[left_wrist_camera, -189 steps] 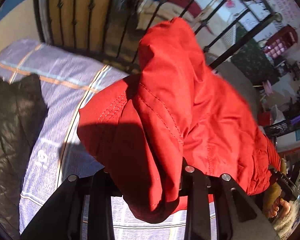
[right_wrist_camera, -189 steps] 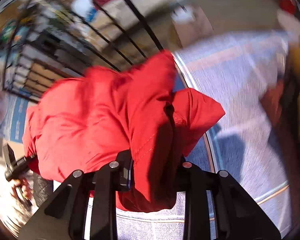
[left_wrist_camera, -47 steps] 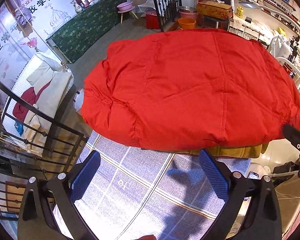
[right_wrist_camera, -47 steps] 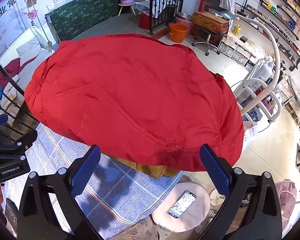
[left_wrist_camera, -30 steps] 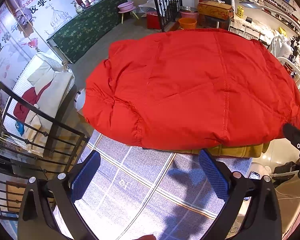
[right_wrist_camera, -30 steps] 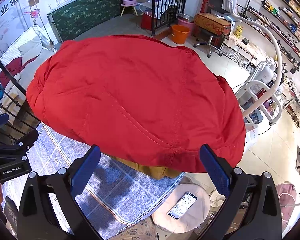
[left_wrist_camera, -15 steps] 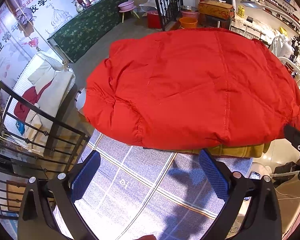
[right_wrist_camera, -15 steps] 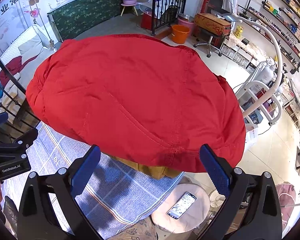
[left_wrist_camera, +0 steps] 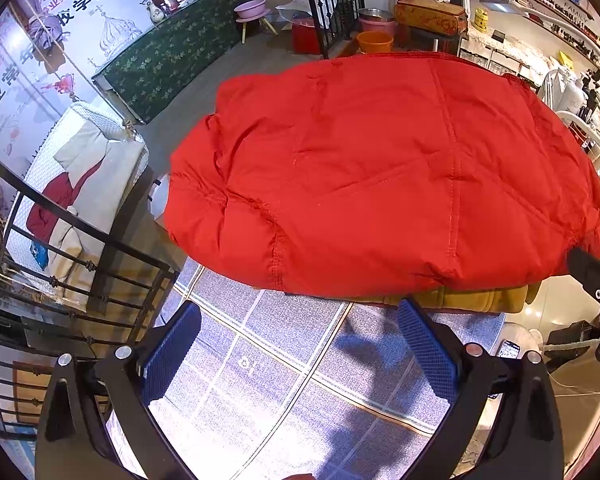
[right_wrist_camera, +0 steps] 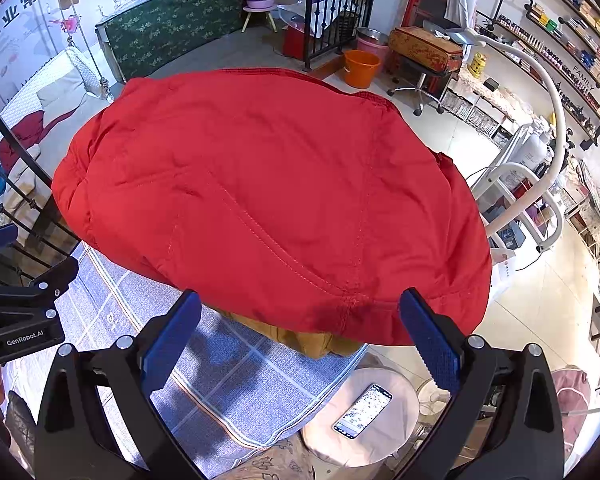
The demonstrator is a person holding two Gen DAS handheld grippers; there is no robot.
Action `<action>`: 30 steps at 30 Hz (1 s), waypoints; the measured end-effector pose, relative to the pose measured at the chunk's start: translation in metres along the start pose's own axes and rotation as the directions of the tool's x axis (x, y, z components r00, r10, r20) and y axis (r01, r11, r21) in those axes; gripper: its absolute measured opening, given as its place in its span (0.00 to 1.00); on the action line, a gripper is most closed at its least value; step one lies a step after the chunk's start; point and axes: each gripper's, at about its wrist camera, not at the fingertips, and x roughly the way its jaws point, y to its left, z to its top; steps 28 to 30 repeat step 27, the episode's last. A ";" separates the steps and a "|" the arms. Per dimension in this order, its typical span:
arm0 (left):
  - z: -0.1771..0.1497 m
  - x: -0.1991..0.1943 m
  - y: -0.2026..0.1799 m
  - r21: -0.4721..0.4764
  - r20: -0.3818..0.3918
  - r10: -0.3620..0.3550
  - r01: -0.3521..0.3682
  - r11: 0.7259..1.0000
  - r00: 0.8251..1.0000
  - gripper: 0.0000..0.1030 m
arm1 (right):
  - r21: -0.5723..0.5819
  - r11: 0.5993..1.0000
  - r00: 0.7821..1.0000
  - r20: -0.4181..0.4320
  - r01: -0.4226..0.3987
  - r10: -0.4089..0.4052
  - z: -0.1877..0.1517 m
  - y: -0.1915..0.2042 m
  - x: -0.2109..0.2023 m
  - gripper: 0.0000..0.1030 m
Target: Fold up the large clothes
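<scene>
A folded red padded jacket [left_wrist_camera: 380, 184] lies on the far end of a blue checked cloth [left_wrist_camera: 284, 380], on top of a folded mustard garment [left_wrist_camera: 468, 300]. The same red jacket [right_wrist_camera: 268, 200] fills the middle of the right wrist view, with the mustard garment [right_wrist_camera: 300, 338] peeking out under its near edge. My left gripper [left_wrist_camera: 298, 340] hovers open above the cloth, just short of the jacket's near edge, holding nothing. My right gripper [right_wrist_camera: 300, 336] is also open and empty, its blue pads [right_wrist_camera: 428, 340] wide apart at the jacket's near right corner.
A black iron railing [left_wrist_camera: 60, 248] runs along the left of the cloth. A round stool with a phone [right_wrist_camera: 362, 410] stands below the cloth's right corner. A white stand [right_wrist_camera: 540, 184], an orange bucket [right_wrist_camera: 360, 68] and shelves lie beyond on the tiled floor.
Six seconds ago both grippers were shut on the red jacket, carrying it. It now lies folded and released. Over the last second and a half both grippers stay open and nearly still.
</scene>
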 end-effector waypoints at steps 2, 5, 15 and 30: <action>-0.002 0.001 0.000 0.004 -0.002 -0.001 0.001 1.000 1.000 0.94 | 0.000 1.000 1.000 0.000 0.000 0.000 0.000 0.000 0.000 0.95; -0.004 0.001 -0.001 0.006 -0.003 -0.006 0.006 1.000 1.000 0.94 | -0.001 1.000 1.000 -0.003 0.000 0.000 0.000 0.000 0.001 0.95; -0.010 0.000 -0.005 0.019 -0.005 -0.026 0.026 0.999 1.000 0.94 | -0.015 1.000 1.000 -0.006 -0.003 0.003 0.006 0.001 0.005 0.95; -0.012 0.001 -0.008 0.033 -0.020 -0.023 0.024 0.999 1.000 0.94 | -0.032 0.999 1.000 -0.011 -0.009 0.009 0.014 0.003 0.010 0.95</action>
